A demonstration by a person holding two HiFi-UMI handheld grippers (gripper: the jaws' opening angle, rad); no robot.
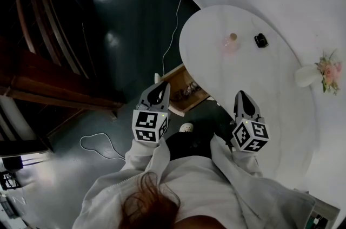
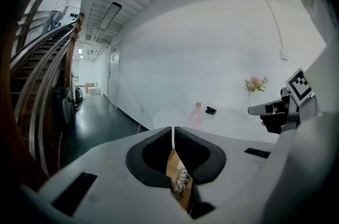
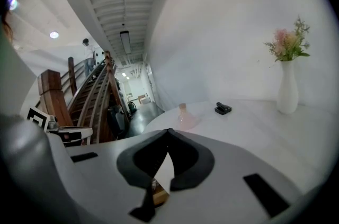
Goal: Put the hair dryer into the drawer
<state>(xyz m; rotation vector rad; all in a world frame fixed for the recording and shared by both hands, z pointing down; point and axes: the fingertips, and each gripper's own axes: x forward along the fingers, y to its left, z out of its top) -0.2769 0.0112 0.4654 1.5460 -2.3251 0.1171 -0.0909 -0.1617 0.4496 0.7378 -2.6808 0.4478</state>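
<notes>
The left claw (image 1: 158, 91) and right claw (image 1: 243, 99) are held clenched, nothing between the jaws. Just ahead of the left claw, a wooden drawer (image 1: 183, 91) is seen open under the tabletop (image 1: 254, 79) edge. The hair dryer cannot be made out. Farther off, a pink bottle (image 1: 232, 41) and a vase (image 1: 307, 76) are set on the tabletop.

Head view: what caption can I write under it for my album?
Left hand-held gripper and right hand-held gripper hover near an open drawer at a white table.
</notes>
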